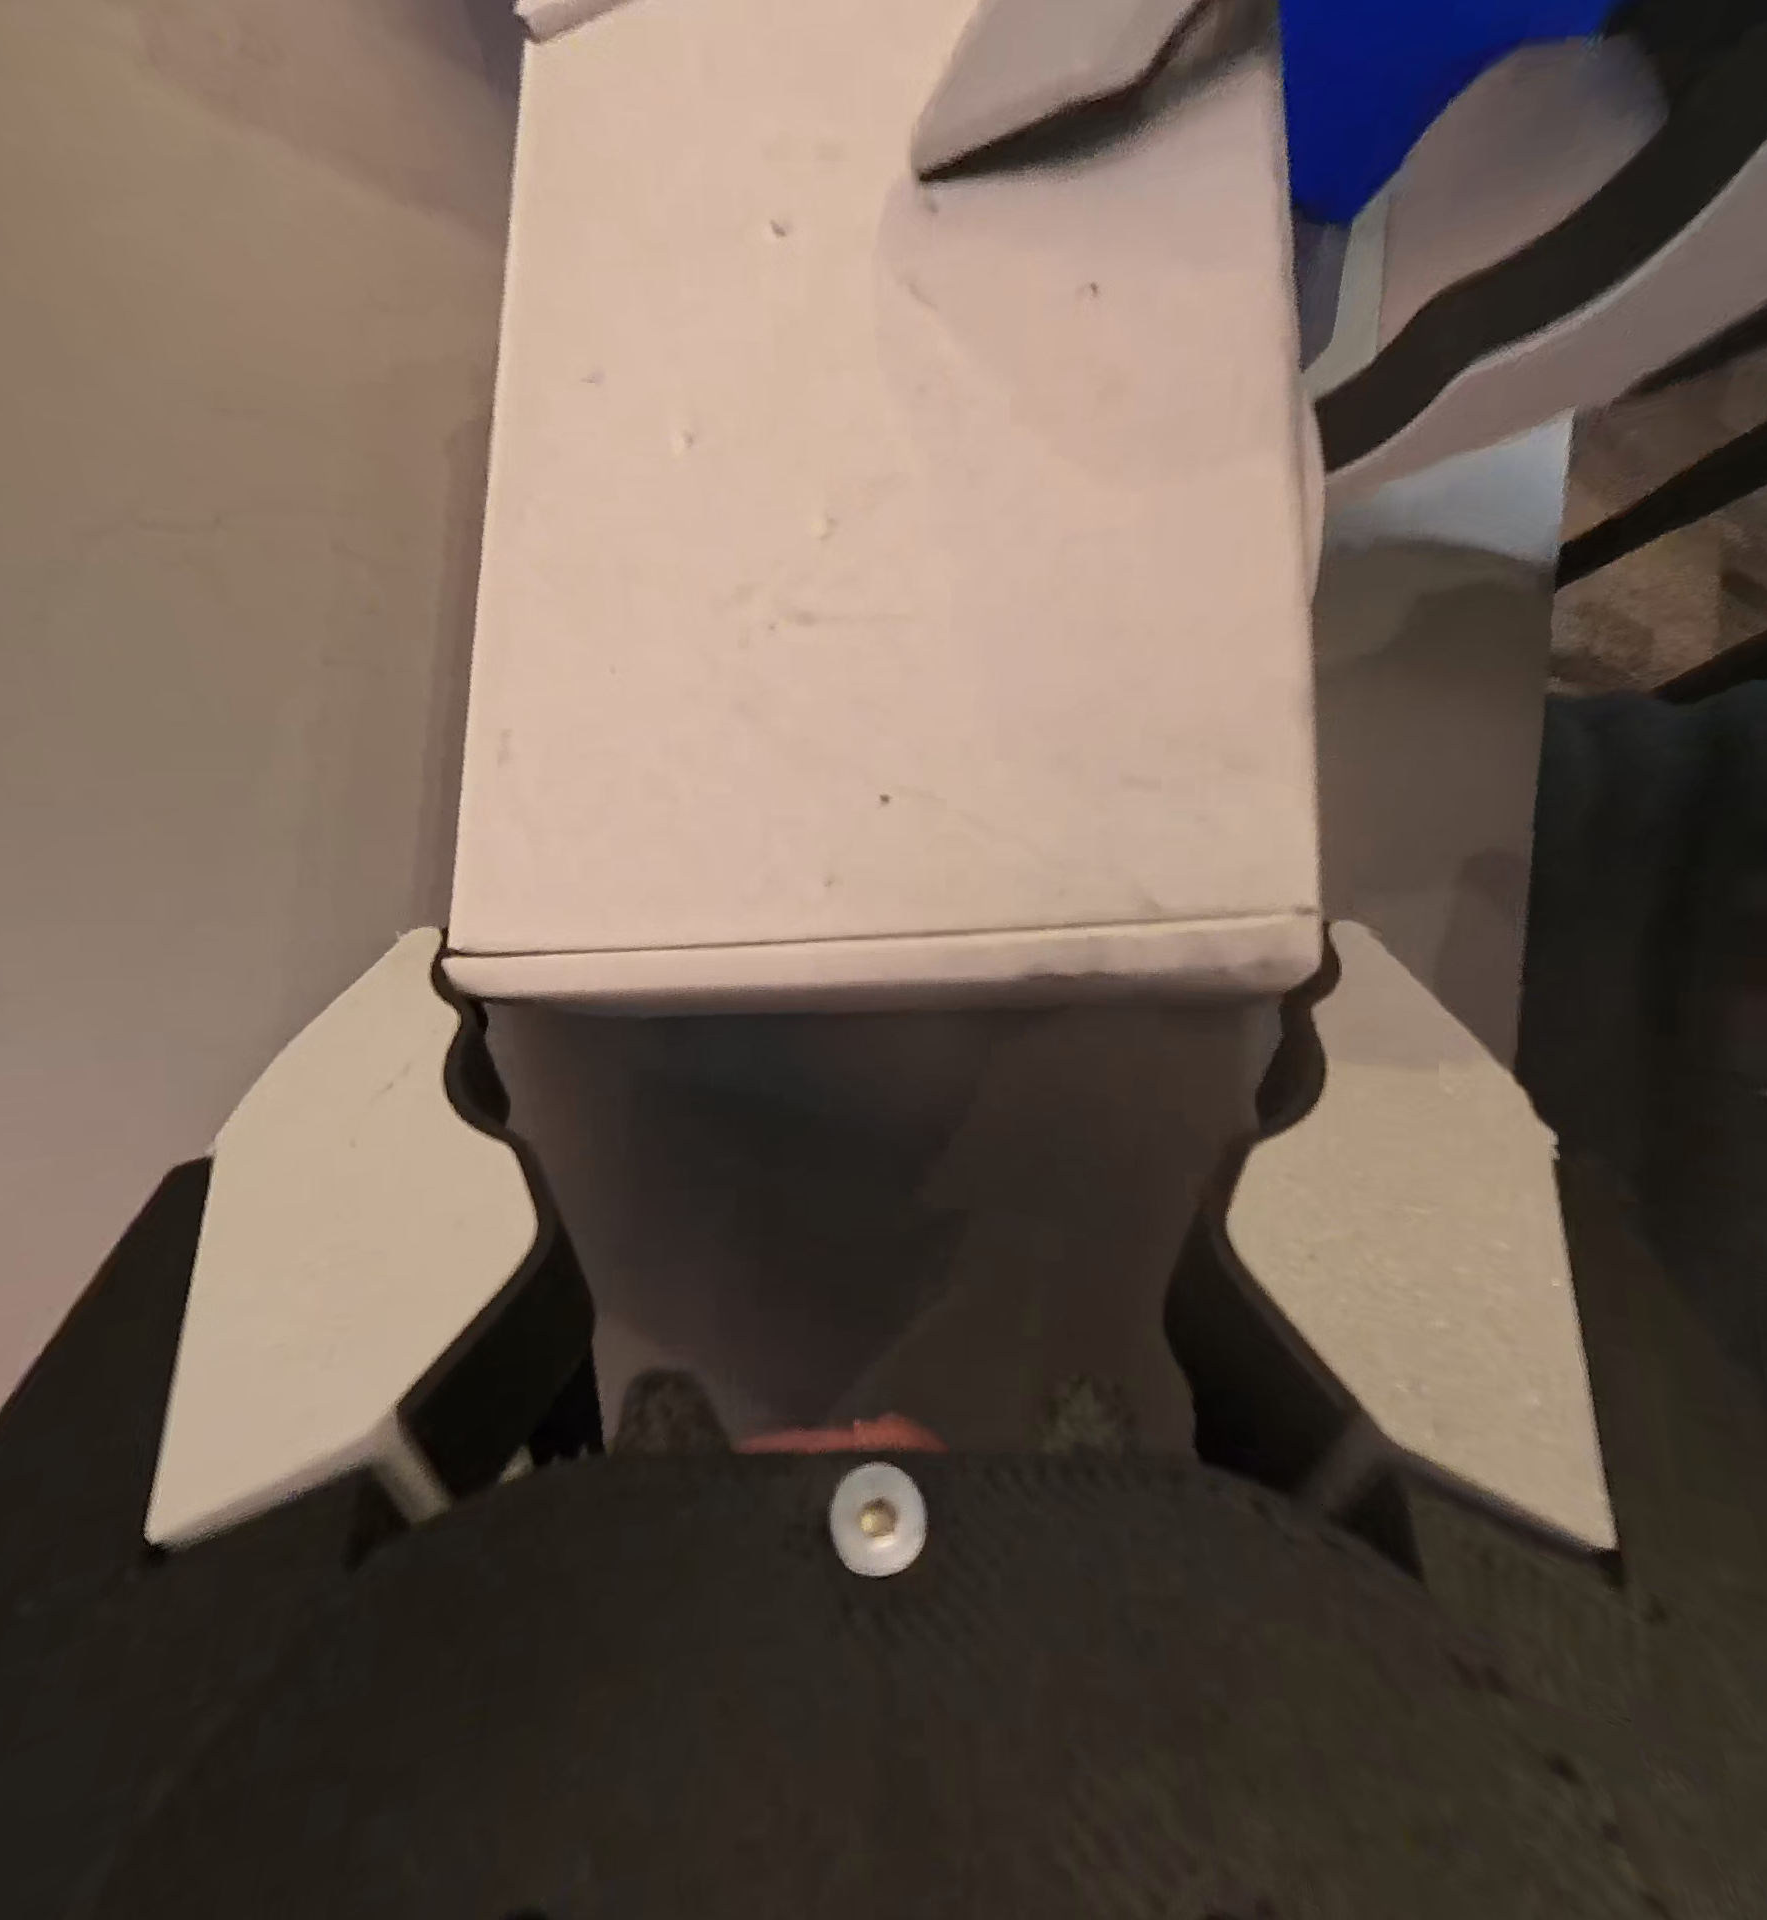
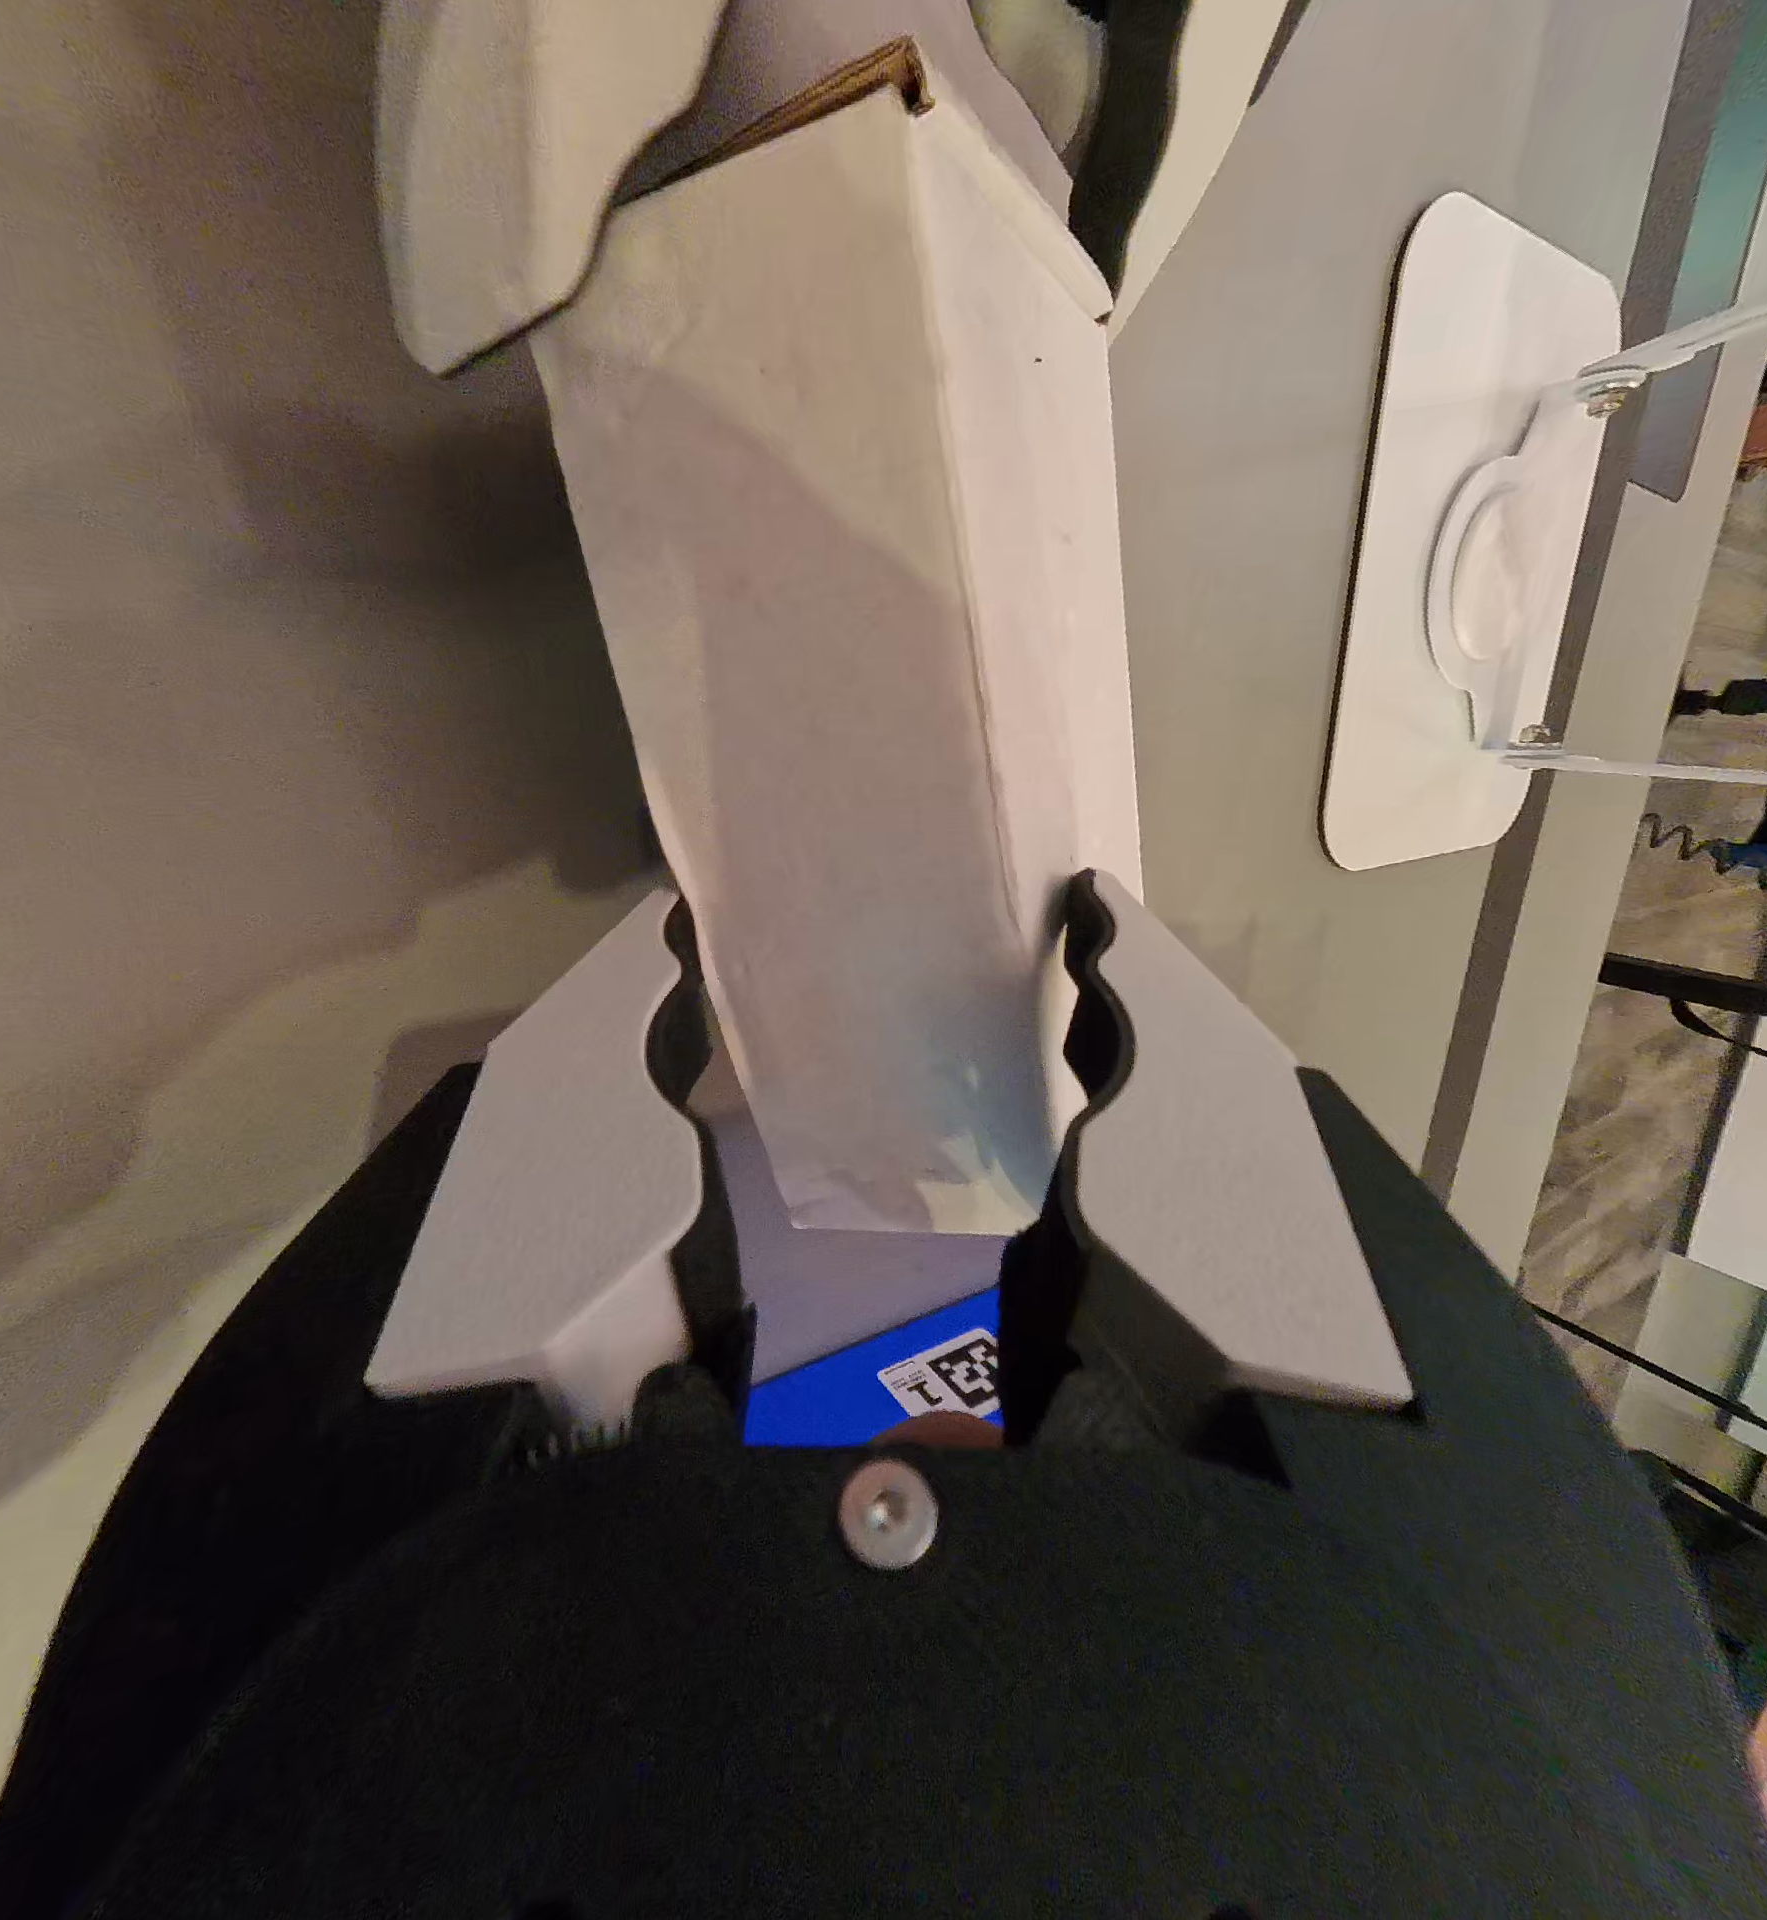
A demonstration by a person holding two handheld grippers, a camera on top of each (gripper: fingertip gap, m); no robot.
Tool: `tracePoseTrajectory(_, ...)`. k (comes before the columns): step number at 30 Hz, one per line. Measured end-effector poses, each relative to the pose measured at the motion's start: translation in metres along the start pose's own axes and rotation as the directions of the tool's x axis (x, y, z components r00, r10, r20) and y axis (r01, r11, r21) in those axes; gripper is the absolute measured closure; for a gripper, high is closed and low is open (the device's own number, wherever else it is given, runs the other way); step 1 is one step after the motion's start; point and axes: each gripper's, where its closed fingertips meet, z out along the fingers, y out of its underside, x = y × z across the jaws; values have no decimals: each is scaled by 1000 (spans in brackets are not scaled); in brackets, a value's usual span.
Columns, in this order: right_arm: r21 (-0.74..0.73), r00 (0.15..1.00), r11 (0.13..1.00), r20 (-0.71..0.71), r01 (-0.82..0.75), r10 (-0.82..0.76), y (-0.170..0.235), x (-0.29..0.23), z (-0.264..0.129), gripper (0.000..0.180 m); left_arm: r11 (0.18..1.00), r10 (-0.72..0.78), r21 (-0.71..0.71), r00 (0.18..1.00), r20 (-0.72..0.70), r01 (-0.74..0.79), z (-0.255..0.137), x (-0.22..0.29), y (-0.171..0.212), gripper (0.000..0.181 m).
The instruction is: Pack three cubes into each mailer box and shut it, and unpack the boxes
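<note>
**Both Grippers Engaged on 1 White Mailer Box**

**Left gripper.** The left gripper (image 1: 884, 982) has its 2 grey, black-edged fingers (image 1: 339, 1226) spread wide. The near end of the white cardboard mailer box (image 1: 889, 582) sits between the fingertips. Each tip presses against a near corner of the box, so the box is clamped across its full width. The top panel of the box runs away from the camera and carries small dents and scuff marks. At the far end, a white cardboard flap (image 1: 1045, 94) stands away from the panel. A blue object (image 1: 1367, 104) shows at the upper right, just beside the far right edge of the box; its kind cannot be told. A pale tabletop (image 1: 183, 520) lies to the left of the box.

**Right gripper.** The right gripper (image 2: 874, 920) has its 2 grey fingers (image 2: 1211, 1153) set narrow. They grip a white cardboard panel of the mailer box (image 2: 837, 644), whose lower edge reaches down between the fingers. A rounded white tab (image 2: 515, 177) hangs at the upper left of the panel, and brown corrugated edge shows at the top. Below the panel, between the finger bases, a blue cube (image 2: 848, 1397) with a white sticker bearing a square code is partly visible.

**Surroundings.** A white rounded-rectangle pad (image 2: 1461, 540) with a raised centre lies on the grey surface to the right of the box.
</note>
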Motion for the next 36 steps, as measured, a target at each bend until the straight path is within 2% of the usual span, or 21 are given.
tracePoseTrajectory(12,14,990,1000,140,-21,19,0,1,-5,109,998,59,-39,997,39,-58,3,-1,6,38)
tracePoseTrajectory(13,44,984,998,173,-46,38,-5,0,-9,112,991,99,-96,988,120,-88,3,-13,14,74)
tracePoseTrajectory(14,47,974,996,218,-79,66,-8,-1,-14,114,985,149,-113,979,140,-134,6,-15,19,85)
tracePoseTrajectory(17,18,964,997,257,-75,68,-4,-1,-16,114,991,111,-85,988,107,-102,12,-8,15,81)
tracePoseTrajectory(18,15,961,996,266,-88,81,-2,0,-17,114,990,116,-93,988,99,-107,13,-5,13,73)
tracePoseTrajectory(21,2,959,996,268,-91,87,-1,2,-16,115,991,136,-27,978,158,-134,-1,-5,-3,65)
tracePoseTrajectory(23,6,959,995,267,-96,91,-2,2,-16,115,980,194,7,951,240,-201,-13,-7,-10,62)
tracePoseTrajectory(25,9,959,995,268,-100,94,-2,2,-16,115,957,261,49,921,288,-287,-15,2,-18,76)
tracePoseTrajectory(28,-8,955,993,274,-119,116,1,4,-16,115,919,361,8,852,379,-393,-8,3,-22,101)
tracePoseTrajectory(32,-17,941,990,310,-139,137,2,3,-18,114,872,458,-89,740,492,-480,-8,-7,-22,110)
tracePoseTrajectory(36,-20,917,988,371,-152,149,3,2,-21,112,859,470,-95,702,536,-503,-8,-7,-23,113)
